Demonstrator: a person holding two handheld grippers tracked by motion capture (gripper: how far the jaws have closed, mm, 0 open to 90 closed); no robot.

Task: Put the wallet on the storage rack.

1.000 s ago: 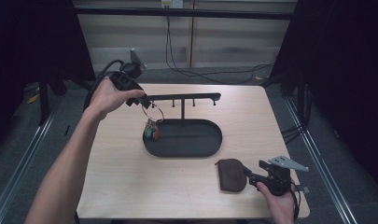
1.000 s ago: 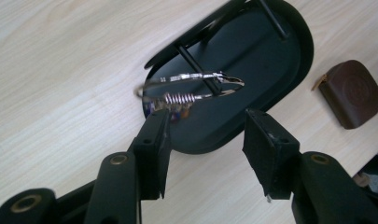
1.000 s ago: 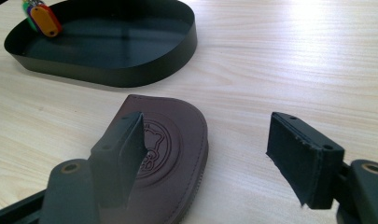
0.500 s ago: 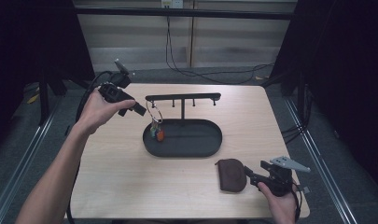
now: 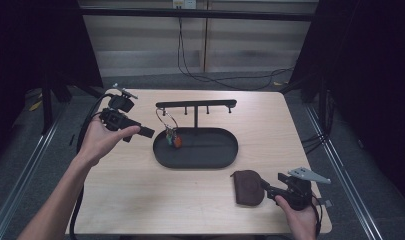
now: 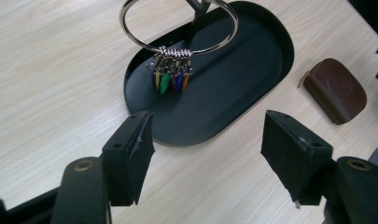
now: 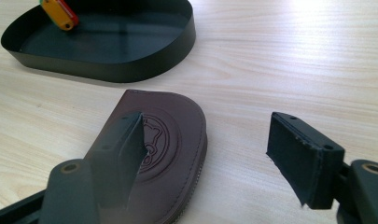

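The key ring (image 5: pixel 166 121) is hanging from a peg at the left end of the black rack (image 5: pixel 196 104), left of centre in the high view, with its coloured keys (image 5: pixel 173 139) dangling over the left end of the black oval tray (image 5: pixel 225 153). One second ago the left gripper (image 5: pixel 146 132) was at the rack's left end beside the ring; now it is sitting further left and lower in the frame, well apart from the ring. Its jaws have just been opening and are standing apart with nothing between them; in the left gripper view the ring (image 6: pixel 178 24) is hanging free beyond them. This indicates that the hanging step is complete and the left hand (image 5: pixel 101 142) is withdrawing.

The right gripper (image 5: pixel 266 188), at the lower right of the high view, is remaining where it was. Its jaws are standing apart, the left one over the brown leather pouch (image 7: pixel 165 154) on the table (image 5: pixel 140 195) without clamping it. The pouch is probably the next item to be handled.
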